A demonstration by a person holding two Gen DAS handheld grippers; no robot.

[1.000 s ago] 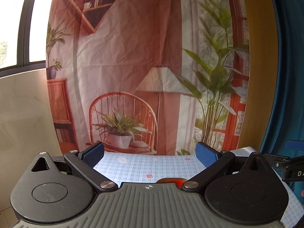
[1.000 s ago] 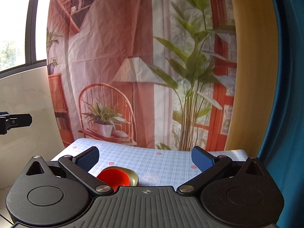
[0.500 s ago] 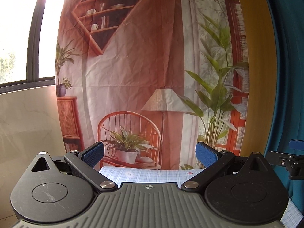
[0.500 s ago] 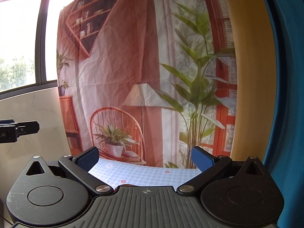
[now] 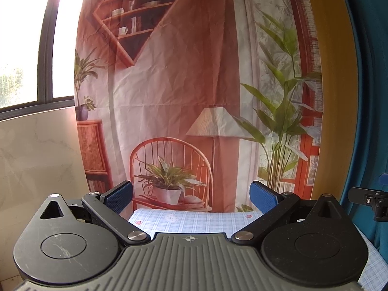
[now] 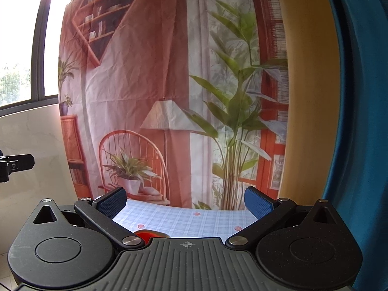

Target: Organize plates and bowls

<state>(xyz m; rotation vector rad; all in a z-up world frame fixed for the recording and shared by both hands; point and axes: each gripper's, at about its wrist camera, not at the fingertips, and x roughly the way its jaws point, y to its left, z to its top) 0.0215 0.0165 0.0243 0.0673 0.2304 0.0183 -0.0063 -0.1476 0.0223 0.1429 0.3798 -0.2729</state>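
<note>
Both wrist views now tilted up off the work — mostly the printed fabric backdrop with chair, lamp and plants (image 5: 194, 97) fills them. A second ago the red bowl sitting in a gold-rimmed dish (image 6: 148, 234) lay plainly on the desk in the right view; now only its far red edge peeks over the claw body, near the left finger's pivot. In the left view it has dropped out of sight altogether.

Left claw (image 5: 191, 195): blue pads spread wide, nothing between them. Right claw (image 6: 185, 201): same, released and empty. No change in spread across the frames.

Desk with pale blue checked cloth (image 5: 194, 220) shows only as a far strip; it was a broader patch a second ago. No other plates or bowls visible.

Reading: both claws have pulled up and back from the dishes — either a pause or a reset. Nothing is gripped, so the sorting looks barely begun. Next approach would need the claws pitched back down to find the bowl.
</note>
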